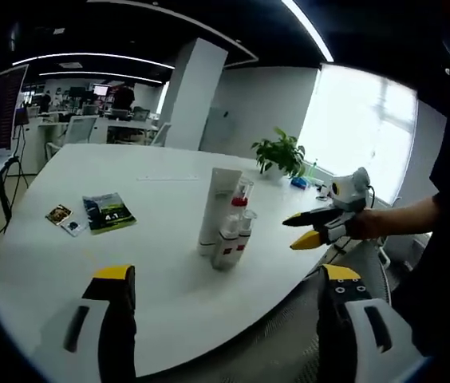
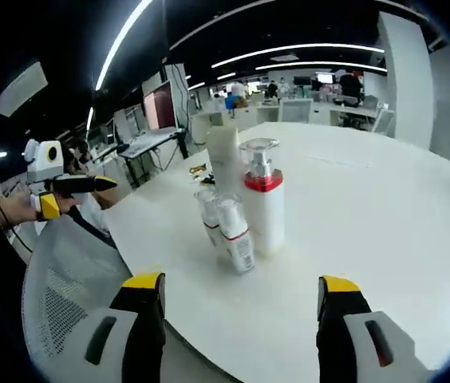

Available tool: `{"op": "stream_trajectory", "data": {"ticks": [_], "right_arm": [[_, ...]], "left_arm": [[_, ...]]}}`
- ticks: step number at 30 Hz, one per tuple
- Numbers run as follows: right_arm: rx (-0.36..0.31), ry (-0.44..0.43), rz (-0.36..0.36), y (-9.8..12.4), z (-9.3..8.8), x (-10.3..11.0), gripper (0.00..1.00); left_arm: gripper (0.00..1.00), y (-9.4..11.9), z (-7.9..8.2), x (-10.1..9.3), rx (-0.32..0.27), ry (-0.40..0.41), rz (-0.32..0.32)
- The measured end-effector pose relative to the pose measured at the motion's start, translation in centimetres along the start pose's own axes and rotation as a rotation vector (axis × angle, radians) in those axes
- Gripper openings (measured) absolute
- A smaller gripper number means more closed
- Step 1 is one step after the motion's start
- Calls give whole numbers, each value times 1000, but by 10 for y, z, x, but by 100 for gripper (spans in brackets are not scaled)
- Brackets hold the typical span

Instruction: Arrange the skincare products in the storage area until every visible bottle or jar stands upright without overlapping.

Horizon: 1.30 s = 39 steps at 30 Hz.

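Observation:
Several skincare products stand upright in a tight cluster on the white table (image 1: 153, 179). They are a tall white tube (image 1: 220, 203), a white pump bottle with a red collar (image 1: 240, 201) and two small clear-capped bottles (image 1: 226, 242). In the right gripper view the tube (image 2: 225, 163) stands behind, the pump bottle (image 2: 263, 206) to the right, and the small bottles (image 2: 235, 233) in front. My left gripper (image 1: 226, 275) is open, short of the table's near edge. My right gripper (image 2: 239, 286) is also open with nothing in it. It hovers off the table's edge, right of the cluster (image 1: 300, 230).
A green booklet (image 1: 108, 212) and small cards (image 1: 59, 214) lie on the table to the left. A potted plant (image 1: 281, 153) stands at the far edge. A grey mesh chair (image 2: 65, 307) sits by the near edge. Office desks and a pillar stand beyond.

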State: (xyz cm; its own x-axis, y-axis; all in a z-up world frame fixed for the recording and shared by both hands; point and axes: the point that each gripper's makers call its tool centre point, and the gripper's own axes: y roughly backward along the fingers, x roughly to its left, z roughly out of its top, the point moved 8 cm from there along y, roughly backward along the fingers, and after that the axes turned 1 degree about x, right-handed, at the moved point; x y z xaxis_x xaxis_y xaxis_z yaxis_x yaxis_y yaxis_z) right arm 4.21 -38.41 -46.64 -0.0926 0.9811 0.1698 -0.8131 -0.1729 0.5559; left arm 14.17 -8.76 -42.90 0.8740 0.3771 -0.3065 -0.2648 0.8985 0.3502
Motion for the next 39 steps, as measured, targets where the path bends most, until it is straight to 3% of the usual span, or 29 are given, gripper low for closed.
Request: {"op": "stream_trajectory", "data": {"ticks": [4,10,13,14,30,39], "right_arm": [[-16,-20,-20,8,6,6,91],[-19,10,-34,9,6,11,94],[-17,-23,-37,7,0,15,94],[12,-16,-41,6,-2,14,95],[-12,-38,-67,7,-1,11,96],[-8,-47,-66,8,-1,10,94]], "left_arm": [[88,2,0,1,-9,15,1],[88,1,-1,1,3,19,-7],[88,1,-2,1,11,18,-11],[88,2,-3,0,14,18,-13],[90,-1,-6,-3,52,2,-6],[95,-2,-3,4,48,55,21]]}}
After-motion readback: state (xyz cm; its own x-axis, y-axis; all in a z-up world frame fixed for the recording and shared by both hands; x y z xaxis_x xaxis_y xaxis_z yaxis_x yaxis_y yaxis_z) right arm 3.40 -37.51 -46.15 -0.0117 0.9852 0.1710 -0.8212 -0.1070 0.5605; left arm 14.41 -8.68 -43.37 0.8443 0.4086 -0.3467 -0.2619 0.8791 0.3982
